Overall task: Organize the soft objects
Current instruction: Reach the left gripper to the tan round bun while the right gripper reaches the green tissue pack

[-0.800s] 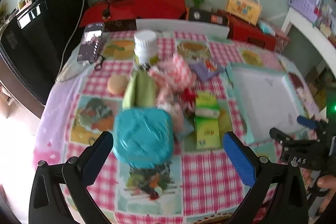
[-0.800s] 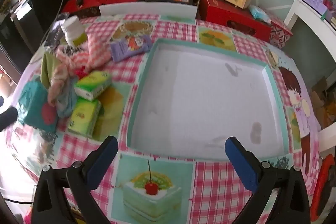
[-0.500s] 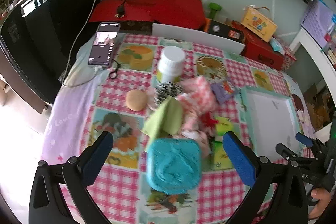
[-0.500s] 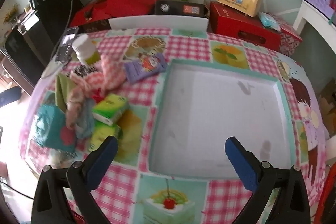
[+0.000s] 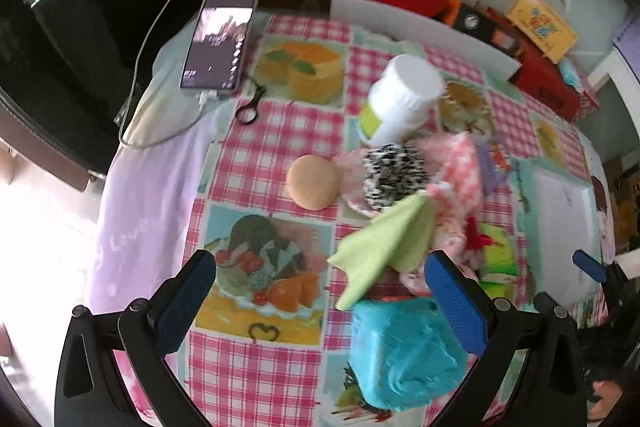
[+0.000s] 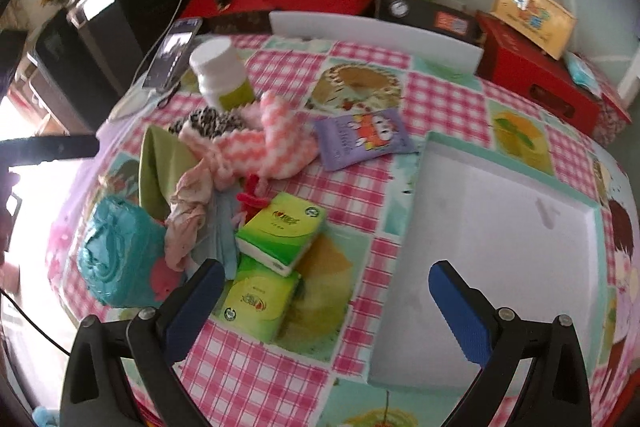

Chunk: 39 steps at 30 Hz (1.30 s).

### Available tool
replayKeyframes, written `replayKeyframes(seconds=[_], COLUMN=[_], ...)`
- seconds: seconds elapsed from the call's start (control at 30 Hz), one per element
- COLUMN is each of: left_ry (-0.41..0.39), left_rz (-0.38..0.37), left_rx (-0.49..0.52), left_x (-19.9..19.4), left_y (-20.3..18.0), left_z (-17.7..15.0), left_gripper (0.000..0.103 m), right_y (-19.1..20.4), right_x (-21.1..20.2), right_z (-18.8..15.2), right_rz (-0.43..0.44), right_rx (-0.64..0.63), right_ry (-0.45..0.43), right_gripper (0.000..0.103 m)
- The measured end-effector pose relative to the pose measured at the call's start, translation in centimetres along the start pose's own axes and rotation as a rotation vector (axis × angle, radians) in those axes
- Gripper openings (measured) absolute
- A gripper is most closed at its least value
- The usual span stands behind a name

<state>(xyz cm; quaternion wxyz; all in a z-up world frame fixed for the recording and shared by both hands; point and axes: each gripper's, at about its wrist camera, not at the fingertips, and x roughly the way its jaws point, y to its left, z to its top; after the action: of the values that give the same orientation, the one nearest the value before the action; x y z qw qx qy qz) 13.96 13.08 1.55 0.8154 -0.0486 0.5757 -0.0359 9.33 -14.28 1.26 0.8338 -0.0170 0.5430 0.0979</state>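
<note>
A pile of soft things lies on the checked tablecloth: a teal tissue pack [image 5: 404, 351] [image 6: 116, 259], a green cloth [image 5: 384, 243] [image 6: 160, 163], a pink-and-white zigzag towel [image 6: 264, 147], a black-and-white scrunchie [image 5: 394, 177], a pale pink rag [image 6: 188, 215], two green tissue packs [image 6: 282, 239] and a purple wipes pack [image 6: 362, 139]. A white tray [image 6: 496, 259] lies on the right. My left gripper [image 5: 320, 303] is open and empty, above the table left of the teal pack. My right gripper [image 6: 324, 303] is open and empty, above the lower green pack and the tray's left rim.
A white bottle with a green label [image 5: 400, 99] [image 6: 220, 75] stands behind the pile. A tan round puff [image 5: 314, 181] lies left of it. A phone [image 5: 220, 39] with a cable lies at the far left edge. Red cases and boxes [image 6: 536, 75] stand behind the table.
Both views have shifted left and closer to the table. The teal pack now sits under the left gripper's right finger. The right gripper now faces the green tissue packs instead of the tray.
</note>
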Motion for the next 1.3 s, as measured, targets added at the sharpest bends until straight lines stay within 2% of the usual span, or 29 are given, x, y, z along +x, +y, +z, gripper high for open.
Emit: replayKeyframes(seconds=[0.13, 0.37, 0.73, 0.87, 1.0, 1.13, 1.3], left_ry=[0.018, 0.057, 0.088, 0.096, 0.105, 0.112, 0.122], left_rz=[-0.025, -0.040, -0.031, -0.026, -0.029, -0.031, -0.033], left_rx=[-0.036, -0.090, -0.138, -0.157, -0.166, -0.166, -0.162], left_x=[1.4, 4.0, 6.8, 7.6, 8.4, 9.1, 10.6], left_y=[0.9, 1.9, 2.4, 2.9, 2.9, 2.5, 1.5], left_z=[0.5, 1.2, 2.8, 3.2, 3.7, 4.2, 5.4], left_gripper=[0.103, 0.103, 0.103, 0.102, 0.098, 0.096, 0.083], right_y=[0.5, 1.6, 1.0, 0.6, 0.3, 0.3, -0.1], right_x=[2.1, 4.2, 5.8, 6.1, 6.8, 7.1, 7.3], right_z=[0.2, 1.1, 1.6, 1.4, 1.5, 1.7, 2.6], right_rz=[0.008, 0.000, -0.016, -0.014, 0.013, 0.033, 0.059], right_rx=[-0.014, -0.040, -0.025, -0.019, -0.006, -0.003, 0.003], right_ry=[0.038, 0.029, 0.048, 0.060, 0.071, 0.064, 0.058], right_gripper=[0.103, 0.103, 0.088, 0.078, 0.070, 0.067, 0.060])
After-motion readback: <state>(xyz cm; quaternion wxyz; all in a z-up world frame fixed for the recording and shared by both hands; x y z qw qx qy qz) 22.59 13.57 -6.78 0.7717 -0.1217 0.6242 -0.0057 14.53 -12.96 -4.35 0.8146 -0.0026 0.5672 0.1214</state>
